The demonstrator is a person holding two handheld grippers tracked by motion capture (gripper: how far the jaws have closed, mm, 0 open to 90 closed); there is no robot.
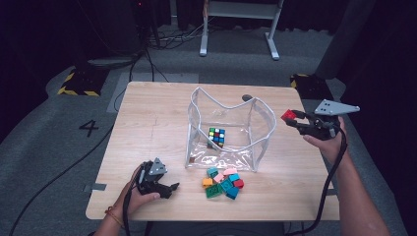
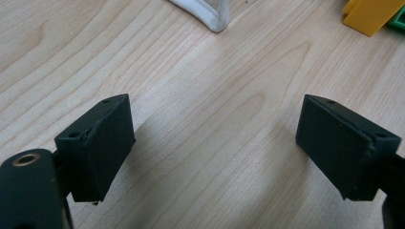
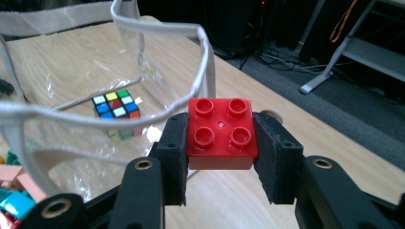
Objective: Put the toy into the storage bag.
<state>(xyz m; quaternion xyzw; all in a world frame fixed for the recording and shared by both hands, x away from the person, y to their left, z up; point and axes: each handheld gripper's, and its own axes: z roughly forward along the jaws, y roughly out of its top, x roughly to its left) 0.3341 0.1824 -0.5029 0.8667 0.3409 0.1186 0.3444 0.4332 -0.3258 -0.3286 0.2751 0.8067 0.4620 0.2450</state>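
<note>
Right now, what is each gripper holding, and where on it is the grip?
The right gripper clamps a red brick by two opposite side walls, studs up. The left gripper is open, holding nothing.

Red four-stud brick (image 3: 220,133), studs up, clamped beside clear bag (image 3: 143,90).

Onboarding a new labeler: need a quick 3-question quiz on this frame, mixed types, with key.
1. True or false: the right gripper is shut on a red brick.
2. What already lies inside the clear bag? A) a puzzle cube B) a green brick C) a cable
3. Fill in: the left gripper has its jaws ____ over bare table.

Key: 1 true; 2 A, the puzzle cube; 3 open. The loose brick pile sits in front of the bag.
</note>
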